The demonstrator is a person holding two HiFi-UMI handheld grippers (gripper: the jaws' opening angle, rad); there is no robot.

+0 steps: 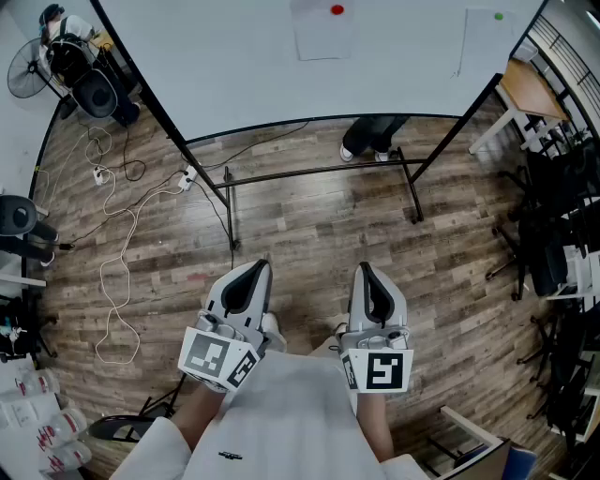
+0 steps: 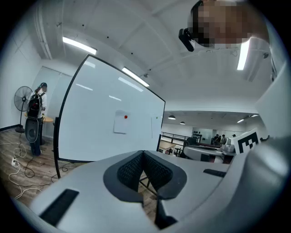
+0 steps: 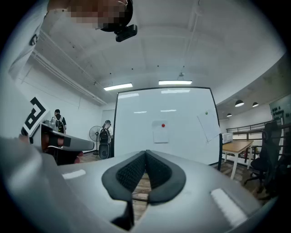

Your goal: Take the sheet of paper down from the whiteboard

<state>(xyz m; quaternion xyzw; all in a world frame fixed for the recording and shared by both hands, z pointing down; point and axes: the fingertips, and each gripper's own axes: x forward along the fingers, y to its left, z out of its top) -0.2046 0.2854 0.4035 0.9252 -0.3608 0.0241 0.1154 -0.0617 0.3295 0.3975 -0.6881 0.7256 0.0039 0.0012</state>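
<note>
A white sheet of paper [image 1: 323, 36] hangs on the whiteboard [image 1: 234, 66] under a red magnet [image 1: 337, 10]. It also shows as the sheet [image 2: 120, 124] in the left gripper view and the sheet [image 3: 161, 133] in the right gripper view. Both grippers are held level, well short of the board and pointing at it. My left gripper [image 1: 259, 269] is shut with nothing in it, its pads meeting at the tip [image 2: 143, 153]. My right gripper [image 1: 363, 271] is also shut and empty [image 3: 146, 153].
A second sheet [image 1: 478, 39] under a green magnet [image 1: 498, 16] hangs at the board's right. The board's black stand [image 1: 319, 172] and someone's feet [image 1: 367, 145] are beyond it. Cables [image 1: 117, 281] trail at left, near a fan [image 1: 26, 70]. A wooden table [image 1: 530, 89] and chairs [image 1: 553, 253] stand right.
</note>
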